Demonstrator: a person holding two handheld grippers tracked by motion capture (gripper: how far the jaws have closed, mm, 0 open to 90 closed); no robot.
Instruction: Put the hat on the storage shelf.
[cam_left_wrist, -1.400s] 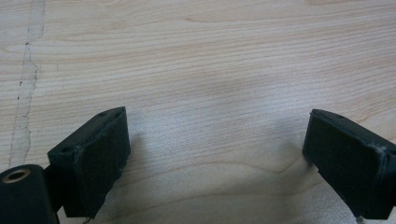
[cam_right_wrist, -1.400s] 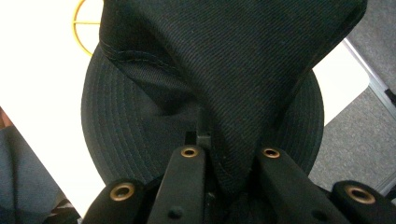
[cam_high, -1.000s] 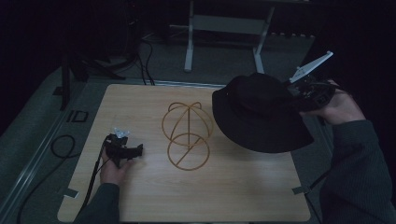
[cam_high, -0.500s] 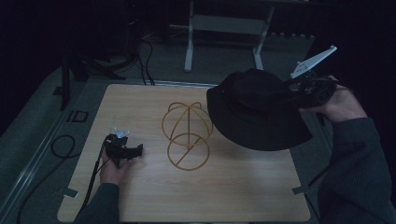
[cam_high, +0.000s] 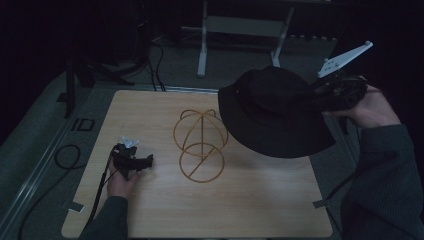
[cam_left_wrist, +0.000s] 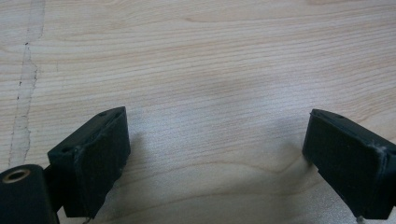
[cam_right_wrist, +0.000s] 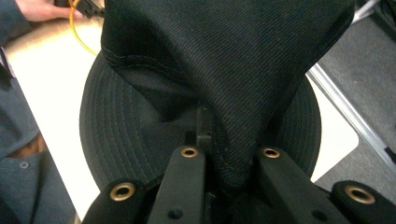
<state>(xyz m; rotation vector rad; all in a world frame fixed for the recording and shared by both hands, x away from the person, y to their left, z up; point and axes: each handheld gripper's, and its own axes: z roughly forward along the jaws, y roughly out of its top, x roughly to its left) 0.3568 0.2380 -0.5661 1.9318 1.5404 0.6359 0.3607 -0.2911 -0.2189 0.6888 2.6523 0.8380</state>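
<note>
My right gripper (cam_high: 320, 95) carried black bucket hat (cam_high: 272, 112) slightly leftward across high view, toward wire hat stand (cam_high: 200, 145); hat's left brim edge now overlaps nearer stand's dome. Grey plate on gripper tilted up a little higher. Grip on hat crown unchanged in form, fabric bunched between jaws
</note>
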